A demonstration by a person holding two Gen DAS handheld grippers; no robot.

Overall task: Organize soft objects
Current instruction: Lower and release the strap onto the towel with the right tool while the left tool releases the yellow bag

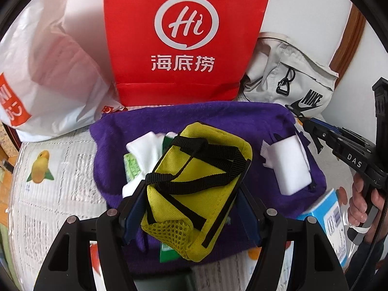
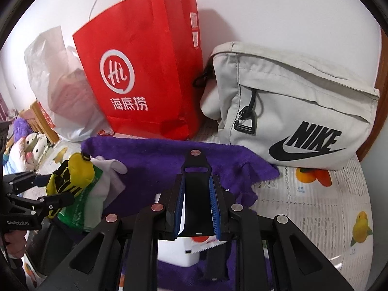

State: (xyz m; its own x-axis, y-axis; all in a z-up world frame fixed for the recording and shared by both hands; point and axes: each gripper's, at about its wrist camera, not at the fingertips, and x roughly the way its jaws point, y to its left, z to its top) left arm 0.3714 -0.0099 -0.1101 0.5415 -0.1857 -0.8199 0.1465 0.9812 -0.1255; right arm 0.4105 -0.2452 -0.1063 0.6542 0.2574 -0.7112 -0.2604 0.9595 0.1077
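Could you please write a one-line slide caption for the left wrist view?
Left gripper clamps a yellow pouch above a purple towel, with a red paper bag behind.

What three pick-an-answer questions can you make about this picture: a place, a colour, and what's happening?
1. Where is the red paper bag?
A) between the white plastic bag and the grey Nike bag
B) on the floor
C) inside a drawer

2. What colour is the cloth under the white block?
A) green
B) purple
C) orange

3. The yellow pouch is
A) on a hook
B) lying untouched
C) clamped in the left gripper

Answers: A, those bags flank it; B, purple fuzz surrounds the block; C, both pads press its sides.
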